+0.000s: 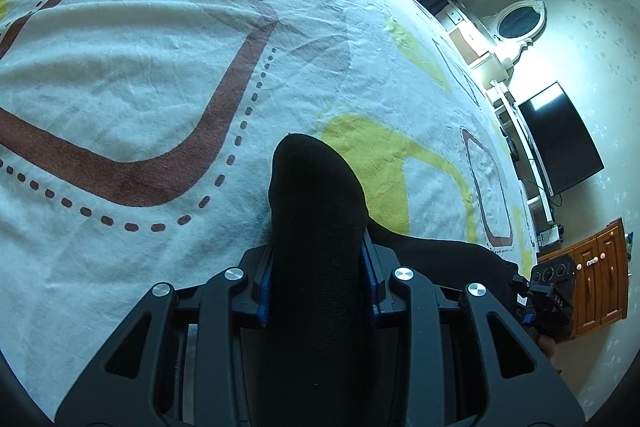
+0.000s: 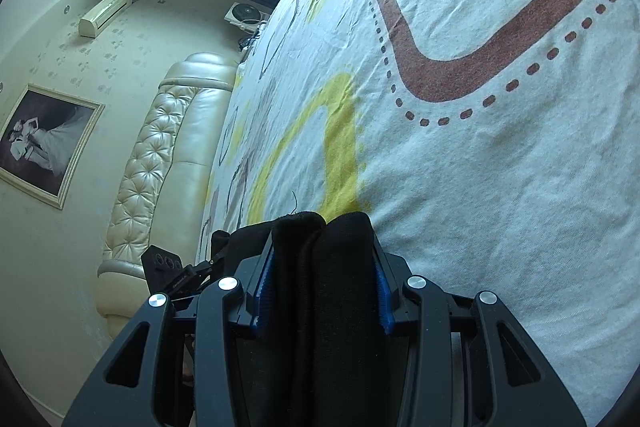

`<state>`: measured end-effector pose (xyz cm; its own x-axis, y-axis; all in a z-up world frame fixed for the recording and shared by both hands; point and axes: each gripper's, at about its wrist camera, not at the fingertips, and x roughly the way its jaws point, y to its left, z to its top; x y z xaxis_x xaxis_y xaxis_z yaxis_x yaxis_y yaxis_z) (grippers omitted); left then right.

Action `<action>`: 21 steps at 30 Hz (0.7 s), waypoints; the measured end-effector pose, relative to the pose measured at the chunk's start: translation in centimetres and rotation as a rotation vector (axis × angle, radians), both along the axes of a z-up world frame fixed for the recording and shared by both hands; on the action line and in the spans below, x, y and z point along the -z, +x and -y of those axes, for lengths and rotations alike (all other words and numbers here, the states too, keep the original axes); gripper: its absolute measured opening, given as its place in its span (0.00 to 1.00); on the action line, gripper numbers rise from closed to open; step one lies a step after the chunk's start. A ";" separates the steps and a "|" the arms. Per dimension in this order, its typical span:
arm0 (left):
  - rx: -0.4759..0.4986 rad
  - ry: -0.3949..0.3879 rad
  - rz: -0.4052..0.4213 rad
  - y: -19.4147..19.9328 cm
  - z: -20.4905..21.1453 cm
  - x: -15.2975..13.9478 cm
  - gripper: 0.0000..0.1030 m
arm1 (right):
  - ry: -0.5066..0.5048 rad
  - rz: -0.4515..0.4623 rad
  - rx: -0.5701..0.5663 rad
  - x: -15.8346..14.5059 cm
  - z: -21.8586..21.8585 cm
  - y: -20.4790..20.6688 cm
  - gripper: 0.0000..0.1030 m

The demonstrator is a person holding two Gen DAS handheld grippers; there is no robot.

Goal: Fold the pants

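The black pants (image 1: 316, 211) are bunched between the blue pads of my left gripper (image 1: 318, 275), which is shut on a thick fold sticking forward over the bed. More black cloth (image 1: 440, 259) trails off to the right toward the other gripper (image 1: 548, 291). In the right wrist view my right gripper (image 2: 324, 279) is shut on a doubled fold of the pants (image 2: 324, 239), with the left gripper (image 2: 172, 267) visible at the lower left. Both hold the cloth just above the patterned bedsheet (image 1: 160, 67).
The bedsheet (image 2: 480, 167) is white with brown and yellow shapes and covers the whole bed. A padded cream headboard (image 2: 160, 155) lies to the left in the right wrist view. A television (image 1: 560, 139) and a wooden cabinet (image 1: 600, 275) stand beyond the bed's right edge.
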<state>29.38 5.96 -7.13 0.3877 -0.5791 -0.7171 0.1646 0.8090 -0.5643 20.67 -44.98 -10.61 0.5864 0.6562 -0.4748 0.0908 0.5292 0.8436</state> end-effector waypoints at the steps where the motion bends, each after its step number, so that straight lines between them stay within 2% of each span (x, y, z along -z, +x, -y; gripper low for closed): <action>1: 0.001 -0.013 -0.006 0.0 -0.1 0.1 0.35 | 0.001 0.000 -0.001 0.0 0.0 0.0 0.40; 4: -0.005 -0.065 -0.022 -0.2 -0.8 0.1 0.45 | 0.020 -0.017 0.000 0.0 0.1 -0.3 0.42; 6: -0.013 -0.072 -0.009 -0.8 -1.2 -0.3 0.54 | 0.042 -0.025 0.003 -0.3 0.3 -0.5 0.50; 7: -0.017 -0.064 0.002 -1.3 -1.4 -0.7 0.56 | 0.049 -0.026 0.006 -0.5 0.3 -0.8 0.52; 9: -0.012 -0.083 0.012 -2.5 -2.1 -1.2 0.62 | 0.057 -0.029 0.011 -0.9 0.7 -1.6 0.61; 14: -0.039 -0.179 -0.025 -7.2 -4.9 -1.3 0.79 | 0.079 -0.053 0.036 -1.1 2.2 -5.1 0.67; 17: -0.048 -0.224 -0.064 -10.4 -6.1 -0.6 0.83 | 0.107 -0.074 0.031 -0.5 2.3 -7.4 0.67; 21: -0.054 -0.264 -0.100 -13.9 -6.9 0.0 0.84 | 0.143 -0.090 -0.003 -0.3 1.2 -9.5 0.69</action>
